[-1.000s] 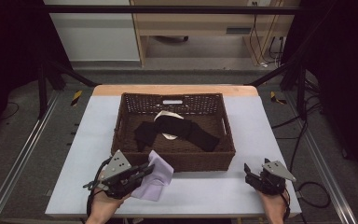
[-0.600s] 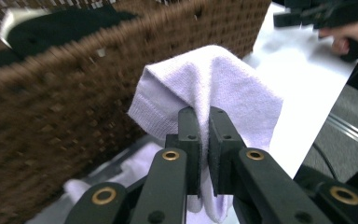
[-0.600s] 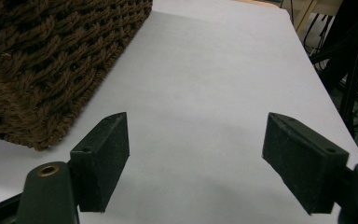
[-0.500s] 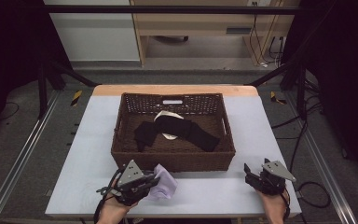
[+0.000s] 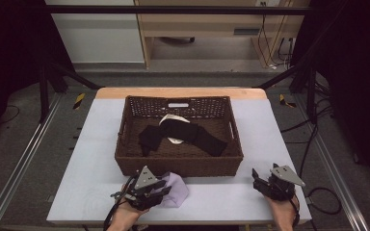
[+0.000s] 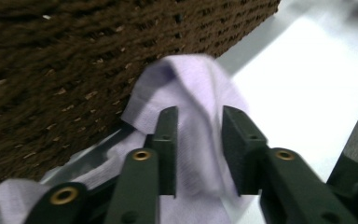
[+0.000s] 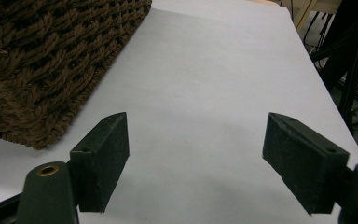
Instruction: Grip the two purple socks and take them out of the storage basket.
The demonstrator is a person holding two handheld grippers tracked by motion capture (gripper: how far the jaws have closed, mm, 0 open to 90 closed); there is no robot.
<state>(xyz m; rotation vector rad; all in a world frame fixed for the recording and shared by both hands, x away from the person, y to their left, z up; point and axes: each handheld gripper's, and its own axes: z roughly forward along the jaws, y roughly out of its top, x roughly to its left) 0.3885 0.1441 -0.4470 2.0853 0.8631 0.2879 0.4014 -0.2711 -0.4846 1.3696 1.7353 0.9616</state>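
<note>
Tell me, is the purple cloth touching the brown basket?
Touching. In the left gripper view the purple cloth lies up against the woven wall of the brown basket, with no gap between them.

The right tongs point(image 7: 196, 158) stand wide apart, two black blocky pads with nothing between them but the bare pale grey-white surface point(image 7: 205, 93). Off to the left of the left pad, and a little ahead of it, sits the corner of a dark brown woven wicker basket point(image 7: 46, 60), resting on the surface, clear of the tongs. Beyond the right pad the surface ends, with dark metal legs point(image 7: 349, 70) and floor cables past its edge.
</note>
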